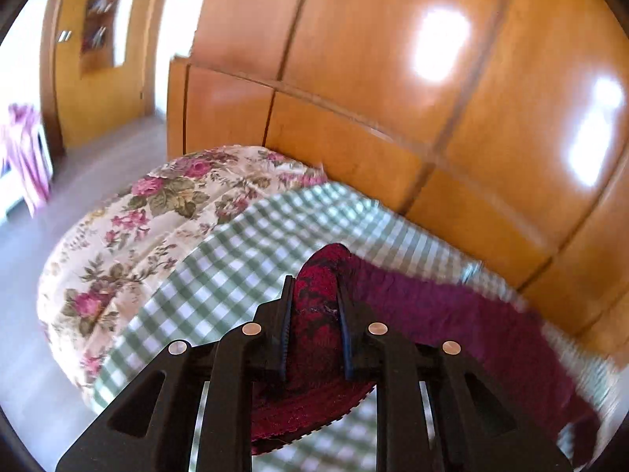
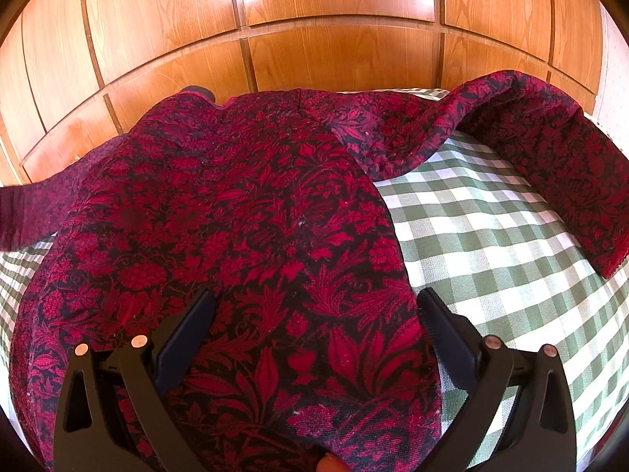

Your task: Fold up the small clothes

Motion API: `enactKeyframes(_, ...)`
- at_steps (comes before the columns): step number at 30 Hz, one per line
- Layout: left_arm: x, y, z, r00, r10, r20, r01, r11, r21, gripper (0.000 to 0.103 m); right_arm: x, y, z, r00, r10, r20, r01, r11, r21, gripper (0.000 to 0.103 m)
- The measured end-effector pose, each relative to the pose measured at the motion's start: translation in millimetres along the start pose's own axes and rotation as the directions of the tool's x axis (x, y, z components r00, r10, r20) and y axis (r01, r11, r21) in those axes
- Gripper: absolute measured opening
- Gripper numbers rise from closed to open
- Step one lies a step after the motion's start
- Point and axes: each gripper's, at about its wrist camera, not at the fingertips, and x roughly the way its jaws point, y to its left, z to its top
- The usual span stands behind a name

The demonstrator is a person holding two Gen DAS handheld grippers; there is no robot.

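While left gripper (image 1: 314, 291) pinches red garment (image 2: 243, 212) end, right gripper (image 2: 314, 306) hovers wide open above it.

A green-and-white checked cloth (image 1: 243, 251) covers the bed, partly overlapping a floral quilt (image 1: 129, 228). Glossy wooden wardrobe panels (image 2: 338, 4) rise behind it. A wooden door (image 1: 102, 90) stands beyond the grey floor (image 1: 35, 275).

Red-and-black floral garment (image 2: 243, 212) spread on checked cloth (image 2: 491, 236), one sleeve lifted.
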Motion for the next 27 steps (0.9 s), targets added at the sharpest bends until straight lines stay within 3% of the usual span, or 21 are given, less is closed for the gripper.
enactKeyframes(5, -19, -37, 27, 0.993, -0.090, 0.081, 0.092, 0.995, -0.026, 0.018, 0, 0, 0, 1.000, 0.000, 0.000, 0.000, 1.000, 0.000, 0.101)
enactKeyframes(9, -32, -97, 18, 0.968, -0.231, 0.096, 0.224, 0.971, 0.081, 0.016, 0, 0, 0, 1.000, 0.000, -0.001, 0.000, 1.000, 0.000, 0.101)
enactKeyframes(14, -22, -176, -23, 0.937, -0.350, -0.001, 0.343, 0.918, 0.199, 0.016, 0, -5, 1, 1.000, 0.019, -0.004, -0.019, 1.000, 0.013, 0.101)
enactKeyframes(22, 21, -266, -96, 0.900, -0.413, -0.143, 0.436, 0.856, 0.277, 0.016, 0, -14, -1, 0.999, 0.038, -0.002, -0.038, 0.999, 0.027, 0.101)
enactKeyframes(26, 39, -307, -134, 0.866, -0.455, -0.210, 0.500, 0.811, 0.304, 0.016, 1, -16, 1, 0.999, 0.042, -0.016, -0.041, 0.999, 0.030, 0.101)
enactKeyframes(27, 46, -313, -142, 0.861, -0.456, -0.225, 0.507, 0.804, 0.312, 0.023, 1, -16, 2, 0.999, 0.043, -0.021, -0.042, 0.999, 0.032, 0.101)
